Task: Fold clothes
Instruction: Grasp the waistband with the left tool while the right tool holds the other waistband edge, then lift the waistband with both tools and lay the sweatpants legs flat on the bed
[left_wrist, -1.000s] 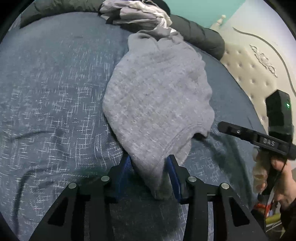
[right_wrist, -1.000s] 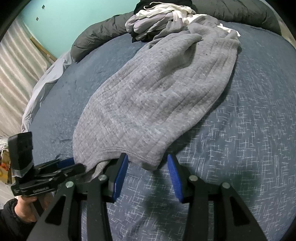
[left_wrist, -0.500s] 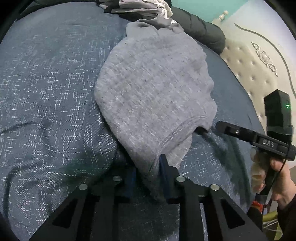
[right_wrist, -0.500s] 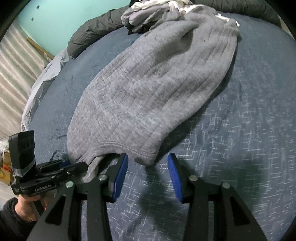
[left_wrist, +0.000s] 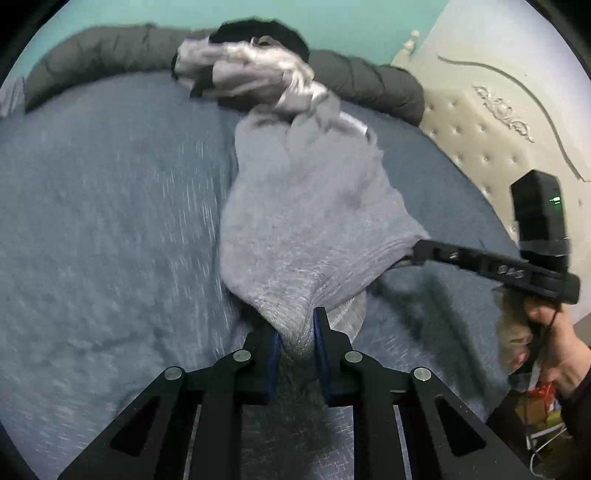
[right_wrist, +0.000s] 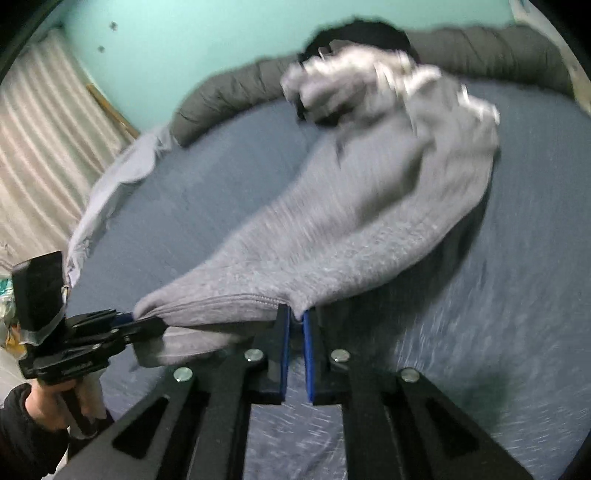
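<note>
A grey knit sweater (left_wrist: 306, 221) lies stretched across the blue bed, its hem lifted toward me. My left gripper (left_wrist: 297, 332) is shut on one hem corner; it also shows in the right wrist view (right_wrist: 147, 323). My right gripper (right_wrist: 294, 325) is shut on the other hem corner of the sweater (right_wrist: 362, 221); it also shows in the left wrist view (left_wrist: 415, 254). The hem hangs taut between the two grippers, above the bedspread. The sweater's far end still rests by the clothes pile.
A pile of pale and black clothes (left_wrist: 255, 74) sits at the far end of the bed (left_wrist: 110, 221), against a dark grey rolled duvet (left_wrist: 103, 51). A cream tufted headboard (left_wrist: 480, 122) stands at the right. A pale sheet (right_wrist: 110, 192) hangs off the bed's left edge.
Both grippers closed on the sweater's hem corners and lifted them off the bed. The view tilted up and the hem is now pulled taut; the frames are motion-blurred.
</note>
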